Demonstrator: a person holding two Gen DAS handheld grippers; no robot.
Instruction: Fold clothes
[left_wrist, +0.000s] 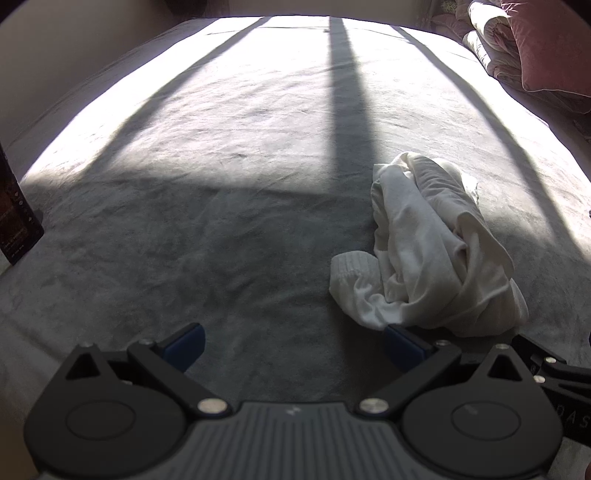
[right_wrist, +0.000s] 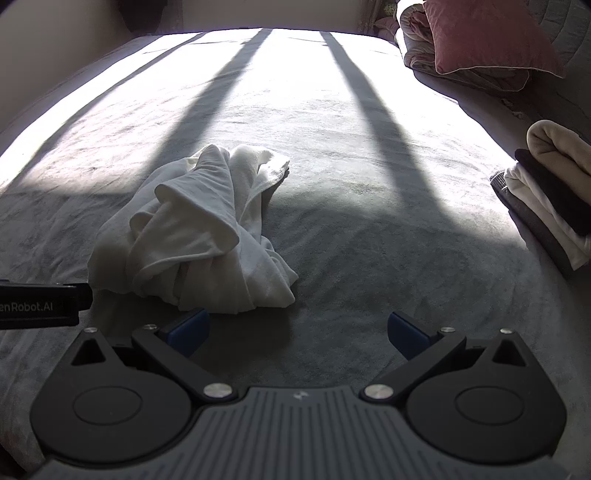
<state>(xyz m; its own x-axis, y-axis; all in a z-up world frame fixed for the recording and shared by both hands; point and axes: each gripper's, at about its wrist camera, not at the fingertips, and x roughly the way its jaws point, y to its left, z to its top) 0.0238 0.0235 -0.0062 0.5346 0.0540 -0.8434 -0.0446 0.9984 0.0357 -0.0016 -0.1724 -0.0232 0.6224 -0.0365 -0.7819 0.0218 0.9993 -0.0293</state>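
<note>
A crumpled white garment (left_wrist: 424, 251) lies in a heap on the grey bed cover (left_wrist: 221, 221). In the left wrist view it is ahead and to the right; my left gripper (left_wrist: 291, 347) is open and empty, its right fingertip (left_wrist: 402, 347) just short of the heap's near edge. In the right wrist view the garment (right_wrist: 199, 236) lies ahead and to the left. My right gripper (right_wrist: 299, 334) is open and empty, its left fingertip (right_wrist: 188, 332) close to the heap's near edge. The left gripper's body (right_wrist: 40, 306) shows at the left edge there.
A stack of folded clothes (right_wrist: 550, 192) sits on the bed cover (right_wrist: 369, 221) at the right. A pink pillow (right_wrist: 487, 37) and rolled quilt (right_wrist: 417, 40) lie at the far right corner. A dark box (left_wrist: 18, 214) stands at the bed's left edge. Sunlight bars cross the bed.
</note>
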